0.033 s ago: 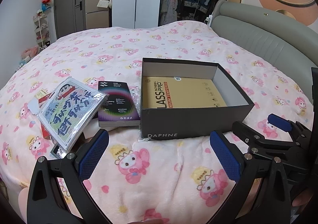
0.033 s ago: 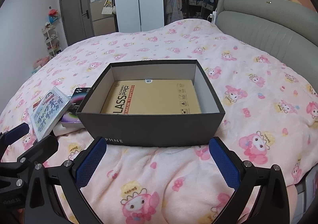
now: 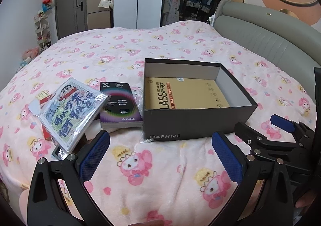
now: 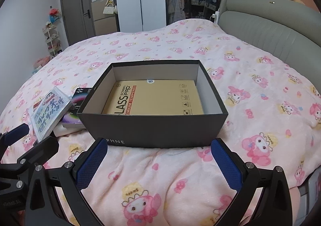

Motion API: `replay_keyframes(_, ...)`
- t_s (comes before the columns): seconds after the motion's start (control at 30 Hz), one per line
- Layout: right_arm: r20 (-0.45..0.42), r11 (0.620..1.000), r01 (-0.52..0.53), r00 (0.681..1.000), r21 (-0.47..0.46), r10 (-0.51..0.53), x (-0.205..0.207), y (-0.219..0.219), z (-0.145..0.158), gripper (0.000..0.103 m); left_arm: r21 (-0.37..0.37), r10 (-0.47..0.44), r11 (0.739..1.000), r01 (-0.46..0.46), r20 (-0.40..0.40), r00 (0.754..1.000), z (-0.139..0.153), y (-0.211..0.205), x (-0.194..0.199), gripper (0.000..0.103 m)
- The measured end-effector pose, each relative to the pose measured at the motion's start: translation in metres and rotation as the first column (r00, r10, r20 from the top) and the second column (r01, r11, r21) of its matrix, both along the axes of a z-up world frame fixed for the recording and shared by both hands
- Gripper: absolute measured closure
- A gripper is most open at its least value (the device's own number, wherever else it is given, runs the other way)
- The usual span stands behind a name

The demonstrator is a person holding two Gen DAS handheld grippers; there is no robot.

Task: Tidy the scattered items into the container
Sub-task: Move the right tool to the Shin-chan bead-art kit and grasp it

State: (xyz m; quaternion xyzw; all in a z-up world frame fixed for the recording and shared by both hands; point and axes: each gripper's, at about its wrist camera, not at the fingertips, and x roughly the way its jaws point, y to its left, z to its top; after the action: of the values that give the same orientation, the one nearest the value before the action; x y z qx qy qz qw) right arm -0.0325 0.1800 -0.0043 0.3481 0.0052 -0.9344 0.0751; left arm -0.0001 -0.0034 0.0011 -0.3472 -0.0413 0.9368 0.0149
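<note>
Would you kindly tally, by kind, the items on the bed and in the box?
Open box: 1
Screen-protector pack inside the box: 1
Dark book: 1
Cartoon-print clear pouch: 1
Red item, partly hidden beneath the pouch: 1
Total: 5

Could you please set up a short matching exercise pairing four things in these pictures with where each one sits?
Things:
1. tan flat screen-protector package
2. black rectangular book with rainbow glow cover
3. clear plastic pouch with blue cartoon lettering
4. dark grey cardboard box

Places:
A. leaning tilted, farthest left of the scattered items
B. flat on the box's floor
C. on the pink blanket, ahead of both open grippers
D. on the blanket, just left of the box

Pairs: 1-B, 2-D, 3-A, 4-C
</note>
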Motion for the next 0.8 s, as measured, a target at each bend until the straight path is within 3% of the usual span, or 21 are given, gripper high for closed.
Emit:
replay_keyframes(0.3,0.093,0.993,-0.112,0.989,-0.041,0.115,-0.020,-0.024,-0.001,0.000,0.047,0.034,0.998,-0.034,0.003,0.999,0.002,-0.035,0.001,0.000)
replay_keyframes(0.5,0.045,0.972,-0.230,0.972,-0.054,0.233,-0.037,-0.064,0.013,0.000,0.091,0.127,0.988,-0.128,0.022,0.992,-0.008,-0.081,0.001,0.003)
replay_keyframes(0.67,0.038,0.944,-0.327,0.944,-0.039,0.328,-0.058,-0.111,0.022,0.000,0.147,0.276,0.950,-0.277,0.026,0.961,-0.020,-0.135,0.008,0.010)
replay_keyframes(0.8,0.102,0.903,-0.425,0.898,-0.057,0.429,-0.072,-0.163,0.007,0.003,0.213,0.359,0.905,-0.367,0.080,0.930,-0.047,-0.177,0.000,0.020)
